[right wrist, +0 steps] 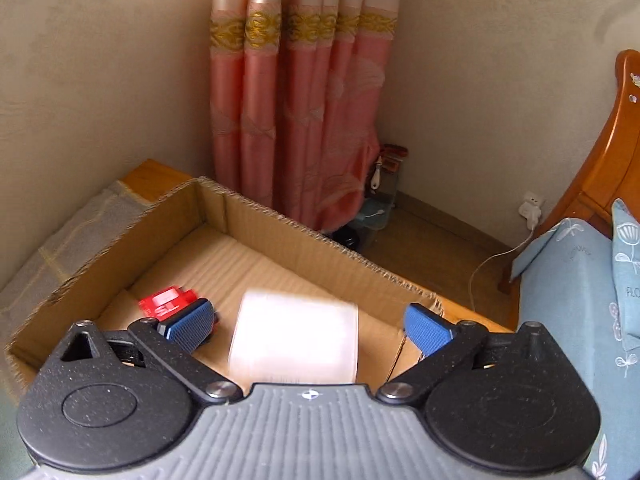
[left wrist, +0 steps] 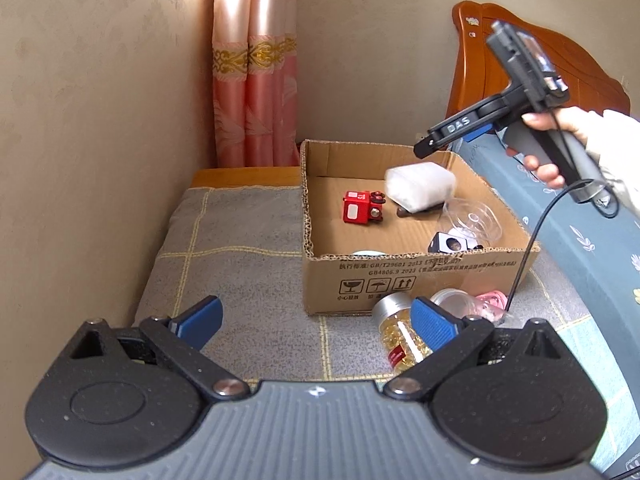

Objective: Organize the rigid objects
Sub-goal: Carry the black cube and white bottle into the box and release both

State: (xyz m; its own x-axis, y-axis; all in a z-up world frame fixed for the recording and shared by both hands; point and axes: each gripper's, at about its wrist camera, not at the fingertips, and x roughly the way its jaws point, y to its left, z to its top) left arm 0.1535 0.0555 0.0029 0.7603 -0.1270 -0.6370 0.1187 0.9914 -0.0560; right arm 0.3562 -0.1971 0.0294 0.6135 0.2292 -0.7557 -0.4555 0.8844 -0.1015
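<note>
An open cardboard box point(left wrist: 400, 276) stands on a grey checked cloth. Inside lie a red toy vehicle point(left wrist: 362, 208), a white frosted block point(left wrist: 420, 186), a clear plastic cup point(left wrist: 472, 222) and a small grey cube point(left wrist: 448, 243). In front of the box lie a pill bottle with yellow capsules point(left wrist: 396, 334) and a clear jar with pink contents point(left wrist: 476, 304). My left gripper point(left wrist: 316, 320) is open and empty, low before the box, its right pad beside the bottle. My right gripper point(right wrist: 308, 324) is open above the box point(right wrist: 120, 248), over the white block point(right wrist: 296, 340) and red toy point(right wrist: 168, 300).
A beige wall runs along the left. A pink curtain point(left wrist: 256, 80) hangs behind the box. A wooden headboard point(left wrist: 520, 60) and a blue patterned bed point(left wrist: 580, 240) are on the right. A cable point(left wrist: 528, 248) hangs from the right gripper over the box's corner.
</note>
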